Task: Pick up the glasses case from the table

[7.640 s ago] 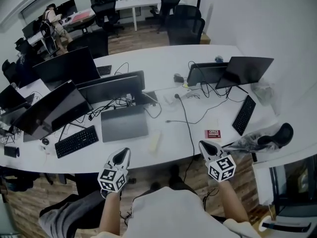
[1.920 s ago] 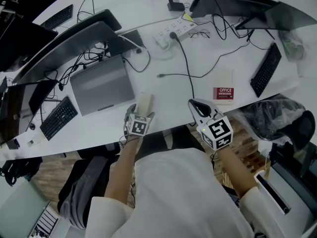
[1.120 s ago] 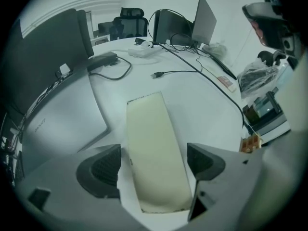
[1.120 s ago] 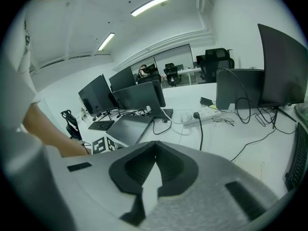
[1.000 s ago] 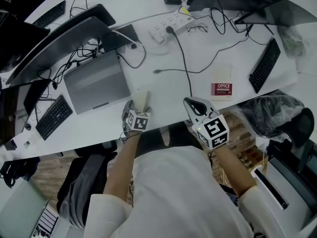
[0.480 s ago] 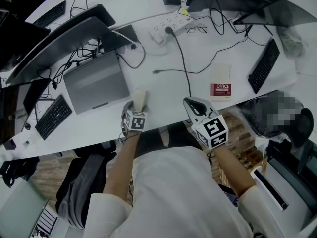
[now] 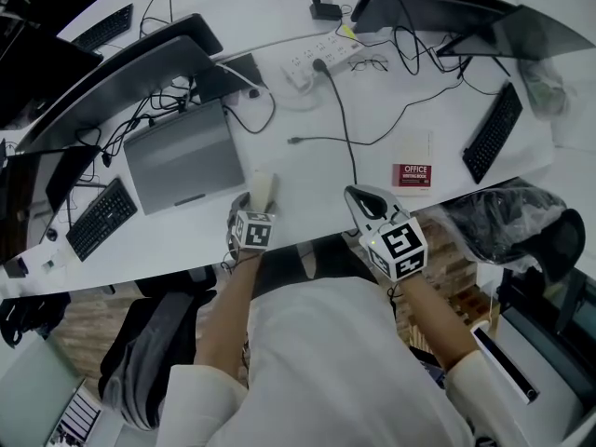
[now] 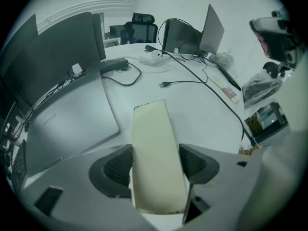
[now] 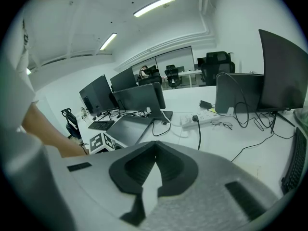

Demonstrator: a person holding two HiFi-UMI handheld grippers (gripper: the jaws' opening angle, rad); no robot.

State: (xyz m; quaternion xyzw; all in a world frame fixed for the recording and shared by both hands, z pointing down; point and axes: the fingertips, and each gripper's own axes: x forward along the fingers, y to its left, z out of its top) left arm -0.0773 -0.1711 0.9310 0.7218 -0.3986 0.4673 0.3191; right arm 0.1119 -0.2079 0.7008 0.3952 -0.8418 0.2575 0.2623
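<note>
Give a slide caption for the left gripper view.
Left gripper with jaws closed on the cream glasses case, beside a laptop.

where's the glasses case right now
Head view, left of centre: glasses case at the table's near edge, right of the laptop, gripped by the left gripper.

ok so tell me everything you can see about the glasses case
The glasses case is a long, flat, cream-coloured box with squared ends and dark scuffing along its edges. It lies flat on the white table near the front edge, just right of the closed grey laptop, pointing away from the person. The left gripper grips its near half, a jaw against each long side.
</note>
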